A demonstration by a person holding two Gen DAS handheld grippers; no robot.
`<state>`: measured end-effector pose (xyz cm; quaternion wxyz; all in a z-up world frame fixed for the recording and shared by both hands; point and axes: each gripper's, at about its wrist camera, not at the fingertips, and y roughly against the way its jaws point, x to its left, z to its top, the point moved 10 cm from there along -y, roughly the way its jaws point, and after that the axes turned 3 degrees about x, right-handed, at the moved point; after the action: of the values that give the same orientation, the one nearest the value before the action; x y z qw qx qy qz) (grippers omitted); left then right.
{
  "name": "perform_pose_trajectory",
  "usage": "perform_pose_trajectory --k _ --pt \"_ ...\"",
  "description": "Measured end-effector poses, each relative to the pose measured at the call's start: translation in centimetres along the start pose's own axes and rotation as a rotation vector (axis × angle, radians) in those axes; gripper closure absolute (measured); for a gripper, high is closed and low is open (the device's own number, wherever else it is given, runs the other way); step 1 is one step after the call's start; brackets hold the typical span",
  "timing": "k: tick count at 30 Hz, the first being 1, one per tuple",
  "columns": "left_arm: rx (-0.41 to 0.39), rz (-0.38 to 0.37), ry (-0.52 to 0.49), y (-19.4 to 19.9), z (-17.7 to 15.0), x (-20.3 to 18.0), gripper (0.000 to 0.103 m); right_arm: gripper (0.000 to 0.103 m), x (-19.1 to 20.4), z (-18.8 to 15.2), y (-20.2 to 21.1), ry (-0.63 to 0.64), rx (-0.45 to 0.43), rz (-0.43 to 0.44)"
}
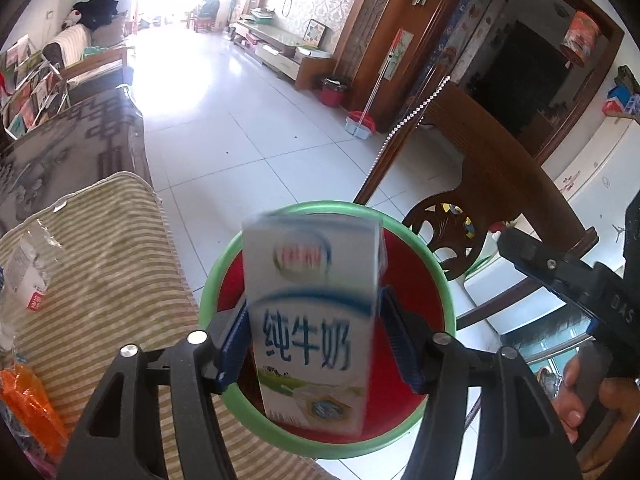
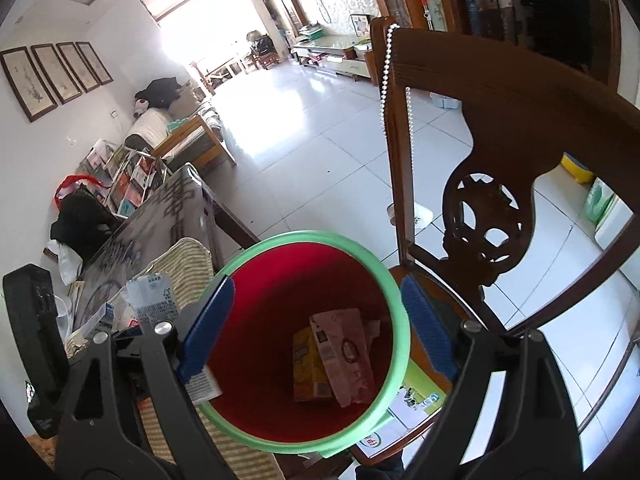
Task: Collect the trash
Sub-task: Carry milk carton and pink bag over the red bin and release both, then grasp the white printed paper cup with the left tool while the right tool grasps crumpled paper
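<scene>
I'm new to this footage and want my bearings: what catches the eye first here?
The blue-and-white milk carton fills the left wrist view, between the left gripper's blue pads, right over the green-rimmed red bin. In the right wrist view, the right gripper is open above the same bin, where flattened cartons already lie at the bottom. A carved wooden chair stands just beside it.

"纯牛奶" on milk carton [image 1: 310, 320]
</scene>
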<state>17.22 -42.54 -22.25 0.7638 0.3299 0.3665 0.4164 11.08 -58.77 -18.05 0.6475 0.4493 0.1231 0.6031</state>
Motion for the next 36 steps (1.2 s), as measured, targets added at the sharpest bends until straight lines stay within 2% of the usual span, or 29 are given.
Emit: perform_pose_trajectory --k 5,9,17,20,28,30,36 --pt "-0.040 0.011 0.004 1.8 0.2 0.5 0.040 0.019 1.4 -0.1 0.3 0.019 -0.006 0.012" --pt "-0.109 0.041 0.009 4.7 0.3 2.0 0.040 0.019 3.6 -0.3 0.0 0.055 0.000 0.037" --pt "-0.216 0.162 0.068 11.2 -1.8 8.6 0.040 0.019 11.9 -2.5 -1.5 0.190 0.044 0.108" --pt "-0.226 0.205 0.126 13.2 -3.4 12.4 0.040 0.019 15.6 -3.9 -2.0 0.235 0.063 0.133" --pt "-0.239 0.349 0.325 19.1 -9.2 25.8 0.038 0.019 25.2 -9.0 -3.4 0.354 0.129 0.189" --pt "-0.233 0.399 0.375 20.4 -10.9 29.6 0.031 0.019 27.3 -10.4 -3.5 0.378 0.142 0.197" --pt "-0.159 0.533 0.517 22.3 -16.3 40.3 0.029 0.017 32.2 -13.3 -4.0 0.399 0.158 0.208"
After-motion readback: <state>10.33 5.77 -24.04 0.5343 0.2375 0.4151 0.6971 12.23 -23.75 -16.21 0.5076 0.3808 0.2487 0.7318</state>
